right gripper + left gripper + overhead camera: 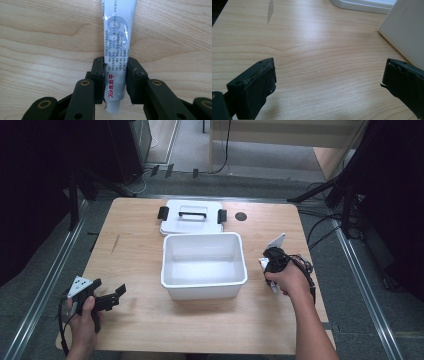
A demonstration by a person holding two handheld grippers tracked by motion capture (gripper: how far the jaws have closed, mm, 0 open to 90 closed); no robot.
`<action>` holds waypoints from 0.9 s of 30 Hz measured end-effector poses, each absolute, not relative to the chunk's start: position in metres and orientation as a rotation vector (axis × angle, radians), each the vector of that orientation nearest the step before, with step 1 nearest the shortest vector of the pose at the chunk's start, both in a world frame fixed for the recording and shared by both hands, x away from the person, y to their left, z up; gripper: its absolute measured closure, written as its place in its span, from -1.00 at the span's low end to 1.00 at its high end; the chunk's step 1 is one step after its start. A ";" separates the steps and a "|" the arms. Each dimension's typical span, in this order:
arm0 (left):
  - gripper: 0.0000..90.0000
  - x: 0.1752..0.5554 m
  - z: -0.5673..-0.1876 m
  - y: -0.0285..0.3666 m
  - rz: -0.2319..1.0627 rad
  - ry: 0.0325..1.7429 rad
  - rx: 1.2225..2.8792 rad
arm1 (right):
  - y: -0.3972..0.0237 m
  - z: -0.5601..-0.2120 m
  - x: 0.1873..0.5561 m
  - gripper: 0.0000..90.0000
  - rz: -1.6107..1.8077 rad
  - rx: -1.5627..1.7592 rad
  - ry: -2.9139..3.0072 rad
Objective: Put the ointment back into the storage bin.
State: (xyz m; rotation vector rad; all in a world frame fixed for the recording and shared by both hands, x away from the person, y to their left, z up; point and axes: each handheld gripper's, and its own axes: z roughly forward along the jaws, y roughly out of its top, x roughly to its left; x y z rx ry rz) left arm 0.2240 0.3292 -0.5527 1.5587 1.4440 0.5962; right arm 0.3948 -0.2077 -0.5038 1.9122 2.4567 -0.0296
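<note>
Glossy plastic tube (pixel 117 50), wood-grain table (pixel 50 37)

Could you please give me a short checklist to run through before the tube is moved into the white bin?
1. Grip: right gripper has its pads pressed on both sides of the tube, near the cap end: ok.
2. White bin open, nothing inside: ok.
3. Lid lies behind the bin, off the opening: ok.
4. Left gripper open, holding nothing, well left of the bin: ok.
5. Tube lifted off the table: cannot tell.
6. Cap screwed tight: cannot tell.
</note>
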 end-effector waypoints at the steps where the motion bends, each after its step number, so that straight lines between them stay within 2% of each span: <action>1: -1.00 0.224 -0.553 0.329 0.597 1.444 1.559 | -0.208 -0.504 0.395 0.61 -0.028 1.910 2.460; 16: -1.00 0.224 -0.553 0.329 0.594 1.443 1.560 | -0.211 -0.493 0.391 0.63 0.002 1.889 2.494; 27: -1.00 0.224 -0.553 0.329 0.594 1.444 1.561 | -0.210 -0.457 0.392 0.63 0.070 1.886 2.470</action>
